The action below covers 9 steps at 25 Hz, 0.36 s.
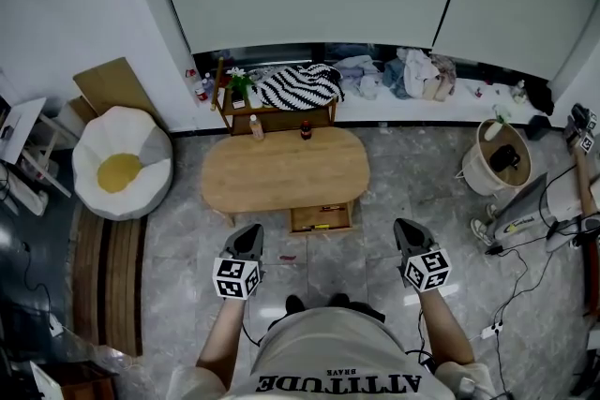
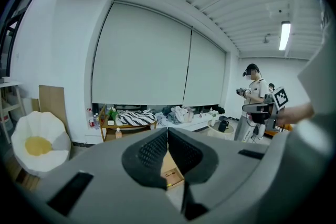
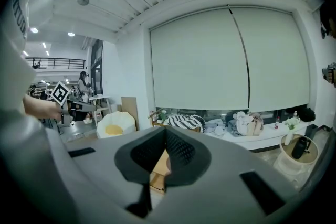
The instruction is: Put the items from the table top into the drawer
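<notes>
Both claws are empty and fully closed: the left gripper [image 1: 247,242] and the right gripper [image 1: 409,234] each show their pads meeting at the tips with nothing between them. Both hover over the floor on the near side of the table [image 1: 281,178], pointing toward it. The drawer [image 1: 321,229] stands pulled out from the table's near edge, between the two grippers, with small yellow and red items already inside. Two items appear to be left on the table top, both upright at its far edge: a pale bottle [image 1: 256,127] toward the left and a dark bottle with a red cap [image 1: 306,129] near the middle. Caution: each bottle is tall, narrow and close to the far edge, so a reach across the table with the jaws not yet opened is likely to push it over or off the far side, toward the wooden shelf [image 1: 272,114] behind the table. Caution: the drawer looks shallow, so a bottle placed upright may block closing, and one laid flat may roll. Caution: the open drawer projects toward the person, and a low approach may strike its front. Legible writing: the person's shirt reads "ATTITUDE"; a smaller word beside it and the bottle labels are too small to read.
</notes>
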Available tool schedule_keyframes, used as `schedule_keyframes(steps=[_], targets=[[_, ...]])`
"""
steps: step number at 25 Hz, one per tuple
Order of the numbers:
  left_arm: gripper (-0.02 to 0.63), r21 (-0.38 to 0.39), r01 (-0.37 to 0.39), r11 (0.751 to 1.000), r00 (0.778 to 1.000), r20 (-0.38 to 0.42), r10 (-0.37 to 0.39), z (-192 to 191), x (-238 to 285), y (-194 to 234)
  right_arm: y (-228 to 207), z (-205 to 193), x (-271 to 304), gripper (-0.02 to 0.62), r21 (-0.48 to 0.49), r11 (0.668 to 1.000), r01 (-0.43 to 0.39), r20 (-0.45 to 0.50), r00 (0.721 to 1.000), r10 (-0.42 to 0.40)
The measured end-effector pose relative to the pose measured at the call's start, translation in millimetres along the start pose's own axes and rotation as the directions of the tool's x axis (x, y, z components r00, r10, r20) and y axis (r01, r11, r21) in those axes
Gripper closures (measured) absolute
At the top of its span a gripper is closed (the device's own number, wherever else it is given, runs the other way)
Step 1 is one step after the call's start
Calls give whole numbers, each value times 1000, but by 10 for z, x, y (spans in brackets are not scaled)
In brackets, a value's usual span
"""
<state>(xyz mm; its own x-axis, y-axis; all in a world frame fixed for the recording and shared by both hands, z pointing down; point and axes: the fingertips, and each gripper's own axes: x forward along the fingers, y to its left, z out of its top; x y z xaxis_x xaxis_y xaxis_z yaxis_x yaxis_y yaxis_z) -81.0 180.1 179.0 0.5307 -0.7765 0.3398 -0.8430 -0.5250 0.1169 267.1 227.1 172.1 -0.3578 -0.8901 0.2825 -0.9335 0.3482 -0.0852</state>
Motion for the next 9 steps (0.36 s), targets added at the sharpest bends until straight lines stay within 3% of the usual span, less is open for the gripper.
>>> schedule_keyframes(steps=[9], targets=[[584, -8, -4, 1000, 1000, 0, 4, -37, 12, -19, -21, -21, 8, 577, -1, 1000, -4, 2, 1000, 4]])
